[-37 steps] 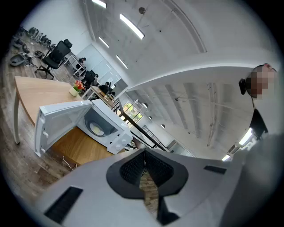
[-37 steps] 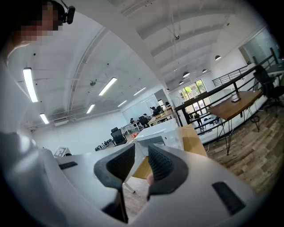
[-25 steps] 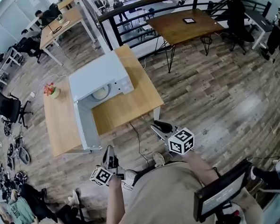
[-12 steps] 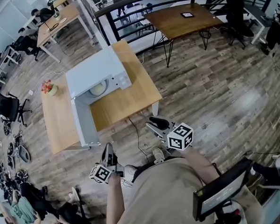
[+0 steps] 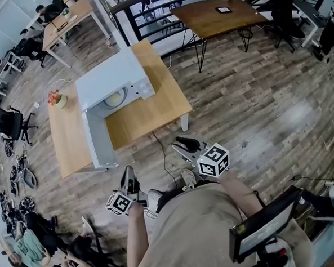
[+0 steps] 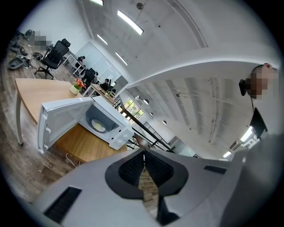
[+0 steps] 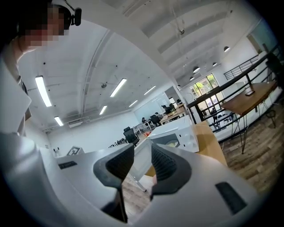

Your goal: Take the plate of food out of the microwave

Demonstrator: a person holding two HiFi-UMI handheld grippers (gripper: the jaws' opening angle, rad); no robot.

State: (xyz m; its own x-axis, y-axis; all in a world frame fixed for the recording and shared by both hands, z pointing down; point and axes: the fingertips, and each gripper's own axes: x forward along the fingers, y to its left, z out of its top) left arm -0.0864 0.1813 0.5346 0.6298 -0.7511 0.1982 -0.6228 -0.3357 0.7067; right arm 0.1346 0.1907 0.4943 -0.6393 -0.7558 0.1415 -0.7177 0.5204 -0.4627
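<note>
The microwave [image 5: 112,81] door [image 5: 97,141] is standing open, exposing the plate [image 5: 114,98]. The left tool [image 5: 127,179] is hovering pressed together, the right tool [image 5: 184,147] slightly spread, both empty.

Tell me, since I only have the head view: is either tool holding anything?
Observer: No. In the left gripper view, the left tool has its jaws together with nothing between them.
Reviewer: And the right one?
Observer: In the right gripper view, the right tool has its jaws a little apart and is empty.
Reviewer: Can you see into the microwave from the front?
Observer: Yes. In the left gripper view, the microwave is open and the plate lies flat inside, with something pale yellow on it.
</note>
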